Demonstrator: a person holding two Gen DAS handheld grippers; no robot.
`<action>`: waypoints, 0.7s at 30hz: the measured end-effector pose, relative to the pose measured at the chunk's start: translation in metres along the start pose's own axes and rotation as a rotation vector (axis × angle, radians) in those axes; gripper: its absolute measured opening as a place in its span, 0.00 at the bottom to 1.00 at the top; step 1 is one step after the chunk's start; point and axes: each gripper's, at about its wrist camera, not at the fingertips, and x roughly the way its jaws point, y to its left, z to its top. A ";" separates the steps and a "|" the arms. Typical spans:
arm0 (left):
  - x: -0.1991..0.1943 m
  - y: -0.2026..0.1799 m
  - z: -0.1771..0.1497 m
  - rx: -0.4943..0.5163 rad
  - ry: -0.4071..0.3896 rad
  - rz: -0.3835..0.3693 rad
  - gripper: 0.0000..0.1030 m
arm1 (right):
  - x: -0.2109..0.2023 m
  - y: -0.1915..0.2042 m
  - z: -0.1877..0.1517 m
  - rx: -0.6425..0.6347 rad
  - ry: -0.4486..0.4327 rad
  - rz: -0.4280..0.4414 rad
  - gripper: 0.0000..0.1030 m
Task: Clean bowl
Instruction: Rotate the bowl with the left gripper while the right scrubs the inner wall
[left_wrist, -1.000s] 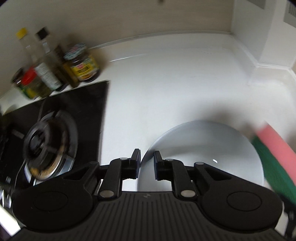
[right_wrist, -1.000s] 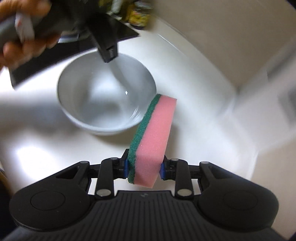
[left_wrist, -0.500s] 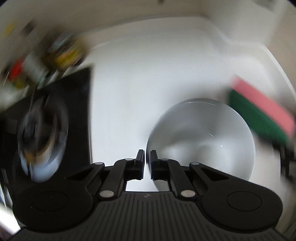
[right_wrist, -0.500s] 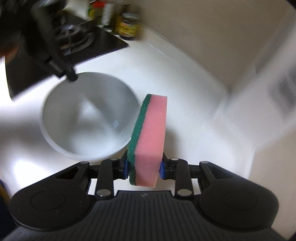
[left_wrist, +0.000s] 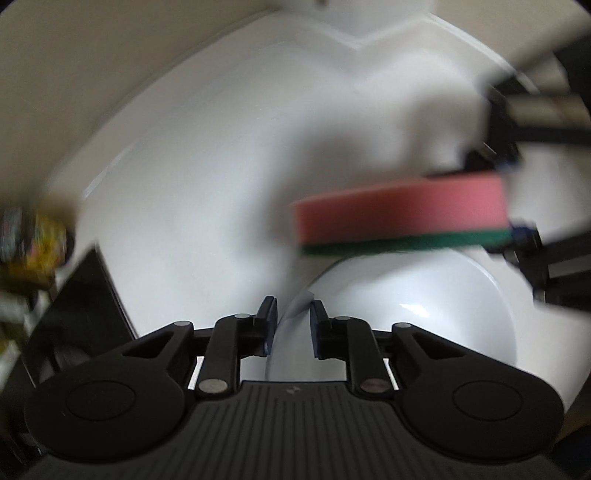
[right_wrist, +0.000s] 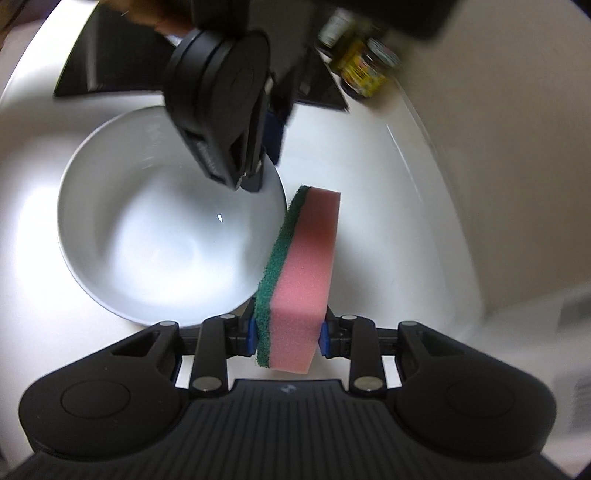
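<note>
The round white ceramic bowl (right_wrist: 166, 236) is sitting on the glossy white countertop (right_wrist: 388, 184) beside the black glass hob (right_wrist: 110, 62). The left gripper (left_wrist: 290, 319), which was closed beside the bowl half a second ago, is now straddling its rim, fingers parted. The right gripper (right_wrist: 288, 334) is still clamping the pink-and-green rectangular sponge (right_wrist: 301, 277), now swinging nearer the rim.

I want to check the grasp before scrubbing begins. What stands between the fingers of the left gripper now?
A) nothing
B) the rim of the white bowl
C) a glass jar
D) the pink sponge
B: in the left wrist view the bowl rim rises between the left gripper fingers.
</note>
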 end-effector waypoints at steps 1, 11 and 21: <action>-0.001 0.001 -0.004 -0.048 -0.009 0.017 0.21 | -0.001 0.002 -0.003 0.044 0.009 -0.008 0.25; -0.008 0.003 -0.036 -0.460 -0.044 0.186 0.21 | -0.023 0.076 -0.038 0.494 0.070 -0.130 0.25; -0.025 0.001 -0.079 -0.724 0.013 0.098 0.06 | -0.052 0.067 -0.073 0.715 0.009 -0.101 0.25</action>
